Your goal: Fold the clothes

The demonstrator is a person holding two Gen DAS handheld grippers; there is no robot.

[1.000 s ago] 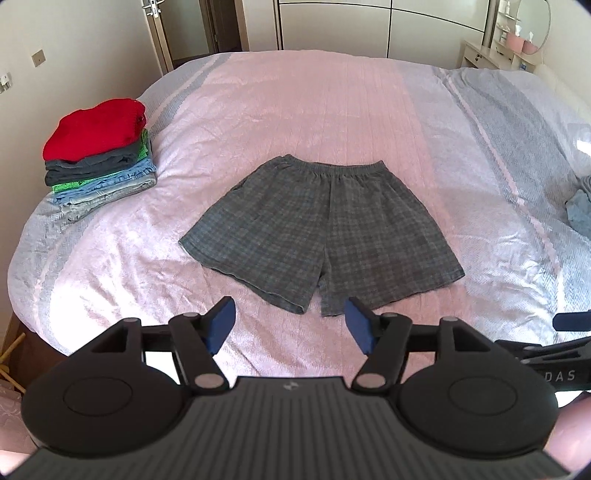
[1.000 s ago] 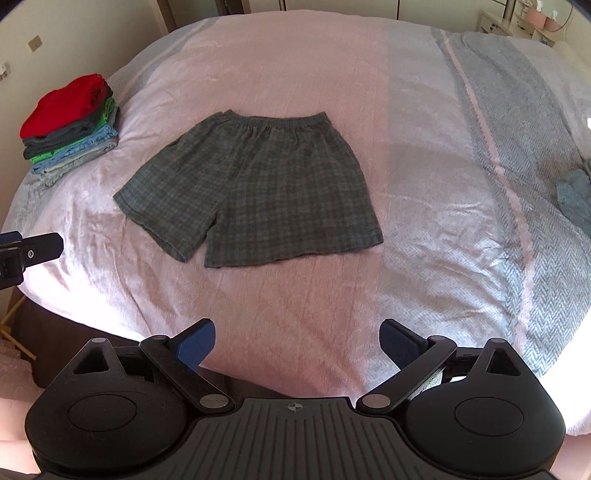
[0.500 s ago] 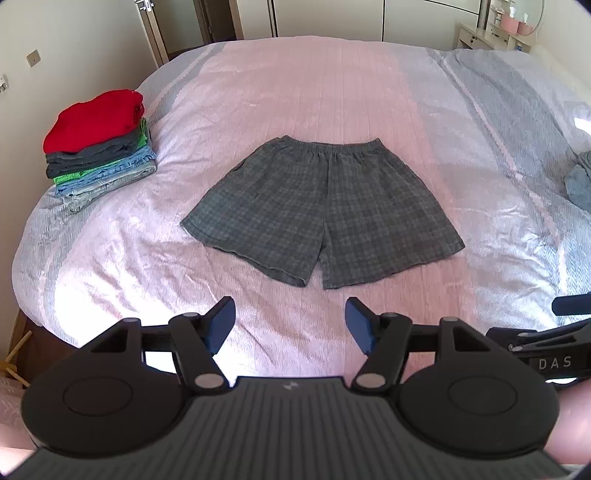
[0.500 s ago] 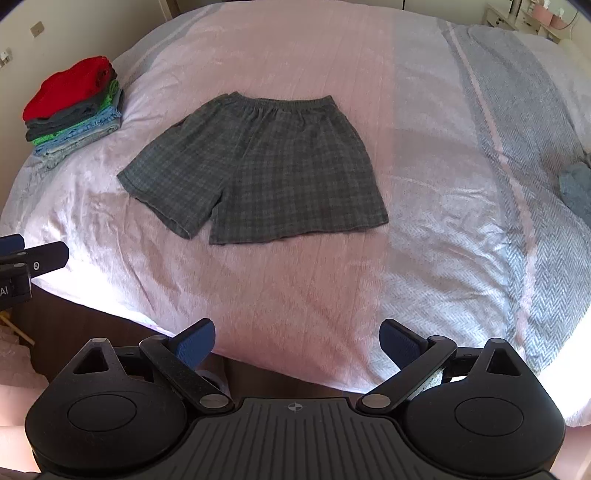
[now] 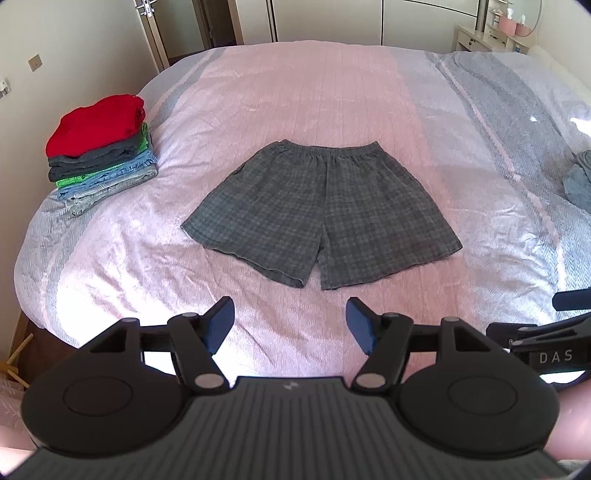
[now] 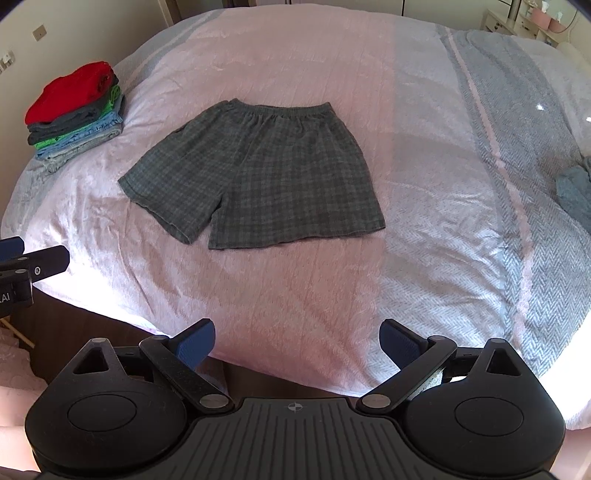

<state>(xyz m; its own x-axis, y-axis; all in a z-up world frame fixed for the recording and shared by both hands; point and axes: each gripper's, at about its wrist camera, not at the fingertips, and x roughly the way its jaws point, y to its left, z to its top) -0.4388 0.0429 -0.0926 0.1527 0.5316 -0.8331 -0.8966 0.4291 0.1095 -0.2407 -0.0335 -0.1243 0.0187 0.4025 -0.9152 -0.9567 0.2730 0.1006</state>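
Grey plaid shorts (image 5: 321, 214) (image 6: 258, 177) lie spread flat on the bed, waistband at the far side and both legs pointing toward me. My left gripper (image 5: 290, 326) hovers open above the bedspread just short of the leg hems, nothing between its blue pads. My right gripper (image 6: 297, 343) is open too, held over the bed's near edge, well back from the shorts and empty. Part of the right gripper shows at the right edge of the left wrist view, and part of the left gripper at the left edge of the right wrist view.
A stack of folded clothes (image 5: 99, 155) (image 6: 74, 118) topped by a red garment sits at the bed's left edge. A crumpled blue-grey garment (image 5: 580, 177) (image 6: 576, 188) lies at the far right. The pink and grey bedspread (image 5: 332, 92) covers the bed; wardrobes and a dresser (image 5: 491, 35) stand behind.
Both views have shifted slightly, so the shorts sit a little higher in frame. The shorts and the folded stack have not moved, and both grippers stay open.
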